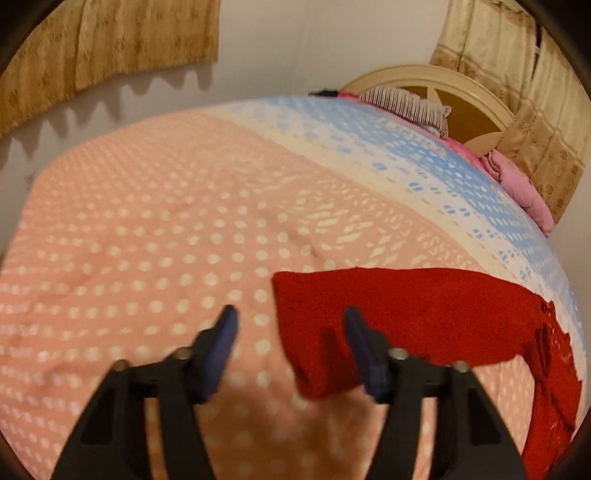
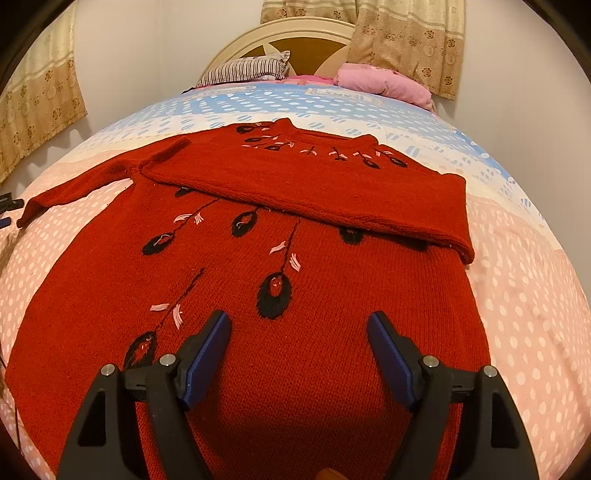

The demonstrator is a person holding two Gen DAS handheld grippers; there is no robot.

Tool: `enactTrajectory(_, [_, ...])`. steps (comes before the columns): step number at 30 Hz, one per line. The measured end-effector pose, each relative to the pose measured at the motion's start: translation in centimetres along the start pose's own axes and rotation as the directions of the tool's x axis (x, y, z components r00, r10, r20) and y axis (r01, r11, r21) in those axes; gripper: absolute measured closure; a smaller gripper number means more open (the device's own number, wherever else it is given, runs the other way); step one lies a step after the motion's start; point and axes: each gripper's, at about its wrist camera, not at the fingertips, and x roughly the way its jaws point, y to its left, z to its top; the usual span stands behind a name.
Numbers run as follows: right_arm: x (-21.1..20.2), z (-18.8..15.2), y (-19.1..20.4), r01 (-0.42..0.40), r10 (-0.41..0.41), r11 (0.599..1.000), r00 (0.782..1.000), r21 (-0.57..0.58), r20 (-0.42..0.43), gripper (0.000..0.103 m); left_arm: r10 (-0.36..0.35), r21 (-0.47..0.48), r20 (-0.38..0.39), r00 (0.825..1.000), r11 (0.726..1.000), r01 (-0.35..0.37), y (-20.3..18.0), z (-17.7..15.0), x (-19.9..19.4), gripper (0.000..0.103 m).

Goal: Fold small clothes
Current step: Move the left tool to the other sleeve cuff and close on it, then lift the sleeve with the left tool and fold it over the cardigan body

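A red knitted sweater (image 2: 295,295) with black and pink embroidery lies flat on the bed. Its right sleeve (image 2: 314,188) is folded across the chest. Its left sleeve (image 2: 81,184) stretches out to the left. In the left wrist view that sleeve (image 1: 406,314) lies spread on the pink cover. My left gripper (image 1: 290,317) is open, its jaws standing over the sleeve's cuff end with the right finger (image 1: 362,347) over the cloth. My right gripper (image 2: 299,325) is open and empty above the sweater's lower body.
The bed cover (image 1: 147,240) is pink with white dots, turning blue toward the headboard (image 2: 295,40). A striped pillow (image 2: 247,68) and a pink cushion (image 2: 384,83) lie at the head. Curtains (image 2: 406,33) hang behind. A wall runs along the bed's left side.
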Motion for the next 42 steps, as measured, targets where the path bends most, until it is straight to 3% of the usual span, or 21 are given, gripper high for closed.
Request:
enactTrajectory(2, [0.0, -0.1, 0.0, -0.001, 0.001, 1.000, 1.000, 0.003, 0.003, 0.025, 0.029, -0.004, -0.029, 0.999, 1.000, -0.029, -0.1, 0.2, 1.6, 0.051])
enactTrajectory(8, [-0.1, -0.2, -0.1, -0.007, 0.007, 1.000, 1.000, 0.010, 0.005, 0.025, 0.054, 0.044, -0.021, 0.998, 0.998, -0.053, -1.2, -0.1, 2.2, 0.053])
enactTrajectory(9, [0.0, -0.2, -0.1, -0.007, 0.007, 1.000, 1.000, 0.010, 0.005, 0.025, 0.044, 0.049, -0.026, 0.999, 0.998, -0.042, -1.3, -0.2, 2.1, 0.065])
enactTrajectory(10, [-0.1, -0.2, -0.1, -0.007, 0.007, 1.000, 1.000, 0.010, 0.005, 0.025, 0.024, 0.064, -0.033, 0.999, 0.998, -0.022, -1.5, -0.3, 1.9, 0.090])
enactTrajectory(11, [-0.1, -0.2, -0.1, -0.007, 0.007, 1.000, 1.000, 0.010, 0.006, 0.025, 0.014, 0.072, -0.038, 0.999, 0.997, -0.011, -1.5, -0.2, 1.9, 0.091])
enactTrajectory(25, [-0.3, -0.4, -0.2, -0.008, 0.008, 1.000, 1.000, 0.022, 0.018, 0.024, -0.108, 0.070, 0.068, 0.992, 0.992, 0.103, -2.6, 5.7, -4.3, 0.093])
enactTrajectory(38, [-0.5, -0.6, -0.6, -0.025, 0.024, 0.999, 0.999, 0.043, 0.032, 0.024, -0.300, 0.064, 0.032, 0.954, 0.953, 0.297, -9.1, 7.4, -8.3, 0.093])
enactTrajectory(42, [-0.6, -0.7, -0.7, -0.034, 0.033, 0.998, 0.999, 0.050, 0.035, 0.024, -0.329, 0.069, 0.035, 0.944, 0.943, 0.327, -11.1, 7.8, -9.3, 0.093])
